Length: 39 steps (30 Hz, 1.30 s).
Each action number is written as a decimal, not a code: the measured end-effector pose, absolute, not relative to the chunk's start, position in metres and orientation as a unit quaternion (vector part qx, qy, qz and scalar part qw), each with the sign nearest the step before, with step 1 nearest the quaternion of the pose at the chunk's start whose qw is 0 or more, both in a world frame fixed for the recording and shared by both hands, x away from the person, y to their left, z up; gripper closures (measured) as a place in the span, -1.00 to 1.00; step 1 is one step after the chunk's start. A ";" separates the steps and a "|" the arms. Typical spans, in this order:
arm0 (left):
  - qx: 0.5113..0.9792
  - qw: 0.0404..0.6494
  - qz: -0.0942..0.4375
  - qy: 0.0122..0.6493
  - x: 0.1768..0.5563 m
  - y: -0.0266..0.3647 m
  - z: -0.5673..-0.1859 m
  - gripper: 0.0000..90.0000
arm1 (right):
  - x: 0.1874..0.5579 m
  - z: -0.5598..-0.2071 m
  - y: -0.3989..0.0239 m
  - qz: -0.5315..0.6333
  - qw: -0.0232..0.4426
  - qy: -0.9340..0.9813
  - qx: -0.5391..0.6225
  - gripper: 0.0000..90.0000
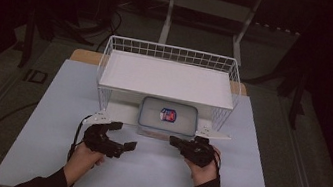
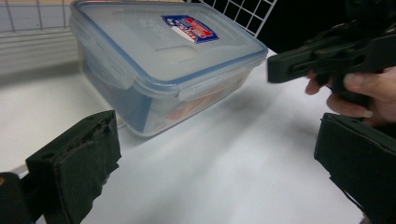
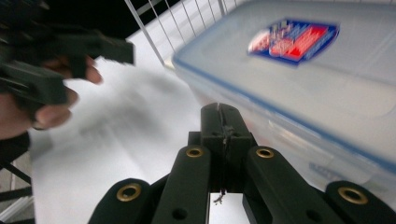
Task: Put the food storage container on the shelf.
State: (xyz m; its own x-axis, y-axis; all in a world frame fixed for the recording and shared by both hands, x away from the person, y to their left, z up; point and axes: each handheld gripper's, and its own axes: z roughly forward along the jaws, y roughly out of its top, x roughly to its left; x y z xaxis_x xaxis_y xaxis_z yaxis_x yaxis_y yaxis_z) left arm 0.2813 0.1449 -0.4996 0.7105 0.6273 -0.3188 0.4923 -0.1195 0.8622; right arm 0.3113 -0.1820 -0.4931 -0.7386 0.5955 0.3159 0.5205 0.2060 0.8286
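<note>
A clear plastic box [image 1: 168, 118] with a blue-rimmed snap lid and a red and blue sticker stands on the white mat, at the front of the wire rack [image 1: 109, 59]. My left gripper [image 1: 123, 136] is to its left, open, its jaws wide apart with nothing between them. In the left gripper view the box [image 2: 163, 60] lies beyond the two pads [image 2: 79, 163]. My right gripper [image 1: 176, 141] is at the box's front right corner, shut on nothing. In the right gripper view its closed jaws [image 3: 224, 126] point at the box's side [image 3: 317, 79].
The white wire rack carries a white board [image 1: 167, 78] on top and stands at the back of the mat [image 1: 150, 182]. Dark floor surrounds the table, with a white frame [image 1: 208, 9] behind. Bare mat lies in front of the box, between my hands.
</note>
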 end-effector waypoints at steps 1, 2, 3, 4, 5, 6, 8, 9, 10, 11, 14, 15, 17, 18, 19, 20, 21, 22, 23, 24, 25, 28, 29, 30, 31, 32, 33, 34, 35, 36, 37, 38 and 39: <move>0.746 0.547 0.062 0.375 0.281 0.145 -0.500 -0.99 | 0.313 -0.496 -0.181 0.510 0.036 0.779 0.363 1.00; 0.749 0.543 0.071 0.371 0.280 0.145 -0.500 -0.99 | 0.314 -0.499 -0.179 0.504 0.038 0.782 0.365 1.00; 0.749 0.544 0.071 0.372 0.280 0.145 -0.501 -0.99 | 0.315 -0.501 -0.179 0.501 0.041 0.783 0.366 1.00; 0.748 0.545 0.070 0.373 0.280 0.145 -0.502 -0.99 | 0.317 -0.503 -0.178 0.496 0.042 0.786 0.368 1.00; 0.746 0.546 0.070 0.374 0.281 0.146 -0.502 -0.99 | 0.319 -0.505 -0.177 0.490 0.044 0.788 0.371 1.00; 0.744 0.548 0.068 0.376 0.281 0.146 -0.503 -0.99 | 0.321 -0.507 -0.177 0.489 0.046 0.787 0.374 1.00; 0.743 0.548 0.069 0.379 0.281 0.147 -0.504 -0.99 | 0.325 -0.509 -0.176 0.492 0.045 0.784 0.376 1.00; 0.743 0.548 0.071 0.378 0.281 0.146 -0.505 -0.99 | 0.327 -0.509 -0.175 0.491 0.049 0.785 0.375 1.00; 0.745 0.545 0.074 0.378 0.281 0.146 -0.505 -0.99 | 0.329 -0.509 -0.174 0.489 0.055 0.786 0.374 1.00; 0.745 0.545 0.074 0.377 0.281 0.146 -0.506 -0.99 | 0.331 -0.510 -0.174 0.488 0.059 0.786 0.374 1.00; 0.745 0.545 0.077 0.378 0.281 0.146 -0.506 -0.99 | 0.336 -0.510 -0.173 0.489 0.058 0.784 0.377 1.00; 0.743 0.546 0.077 0.379 0.281 0.146 -0.506 -0.99 | 0.340 -0.511 -0.173 0.489 0.063 0.781 0.383 1.00; 0.743 0.546 0.080 0.379 0.280 0.146 -0.506 -0.99 | 0.343 -0.511 -0.171 0.489 0.065 0.780 0.385 1.00; 0.742 0.547 0.080 0.379 0.280 0.146 -0.506 -0.99 | 0.344 -0.512 -0.170 0.489 0.065 0.779 0.386 1.00; 0.742 0.547 0.080 0.379 0.280 0.146 -0.506 -0.99 | 0.344 -0.512 -0.170 0.489 0.065 0.779 0.386 1.00; 0.741 0.548 0.085 0.379 0.280 0.146 -0.505 -0.99 | 0.347 -0.512 -0.168 0.490 0.065 0.778 0.387 1.00; 0.741 0.548 0.085 0.379 0.280 0.146 -0.505 -0.99 | 0.347 -0.512 -0.168 0.490 0.065 0.778 0.387 1.00; 0.741 0.548 0.088 0.378 0.280 0.147 -0.505 -0.99 | 0.350 -0.513 -0.167 0.492 0.067 0.776 0.389 1.00; 0.741 0.548 0.091 0.378 0.280 0.147 -0.506 -0.99 | 0.350 -0.513 -0.166 0.492 0.066 0.774 0.392 1.00; 0.740 0.548 0.091 0.379 0.280 0.147 -0.506 -0.99 | 0.352 -0.513 -0.165 0.492 0.072 0.774 0.392 1.00; 0.740 0.548 0.091 0.379 0.280 0.147 -0.506 -0.99 | 0.354 -0.513 -0.164 0.492 0.073 0.773 0.393 1.00; 0.742 0.547 0.093 0.377 0.279 0.147 -0.506 -0.99 | 0.360 -0.513 -0.162 0.493 0.072 0.770 0.399 1.00; 0.742 0.546 0.093 0.377 0.279 0.147 -0.506 -0.99 | 0.361 -0.513 -0.161 0.492 0.072 0.769 0.401 1.00; 0.743 0.546 0.093 0.376 0.279 0.147 -0.506 -0.99 | 0.363 -0.514 -0.160 0.491 0.075 0.770 0.400 1.00; 0.743 0.544 0.096 0.377 0.279 0.147 -0.506 -0.99 | 0.364 -0.514 -0.159 0.491 0.075 0.769 0.403 1.00; 0.741 0.545 0.102 0.378 0.278 0.147 -0.507 -0.99 | 0.366 -0.514 -0.157 0.491 0.075 0.769 0.404 1.00; 0.741 0.545 0.102 0.378 0.278 0.147 -0.507 -0.99 | 0.367 -0.514 -0.156 0.490 0.074 0.769 0.404 1.00; 0.741 0.545 0.106 0.378 0.278 0.147 -0.507 -0.99 | 0.368 -0.514 -0.154 0.490 0.075 0.770 0.403 1.00; 0.743 0.544 0.104 0.377 0.278 0.147 -0.507 -0.99 | 0.369 -0.514 -0.153 0.490 0.077 0.771 0.401 1.00; 0.744 0.543 0.103 0.377 0.278 0.147 -0.507 -0.99 | 0.370 -0.514 -0.151 0.488 0.077 0.771 0.401 1.00; 0.743 0.543 0.101 0.378 0.278 0.148 -0.507 -0.99 | 0.371 -0.514 -0.150 0.490 0.077 0.770 0.401 1.00; 0.742 0.544 0.101 0.378 0.278 0.148 -0.508 -0.99 | 0.373 -0.514 -0.149 0.491 0.078 0.768 0.403 1.00; 0.742 0.544 0.101 0.378 0.278 0.148 -0.508 -0.99 | 0.375 -0.514 -0.149 0.492 0.077 0.766 0.406 1.00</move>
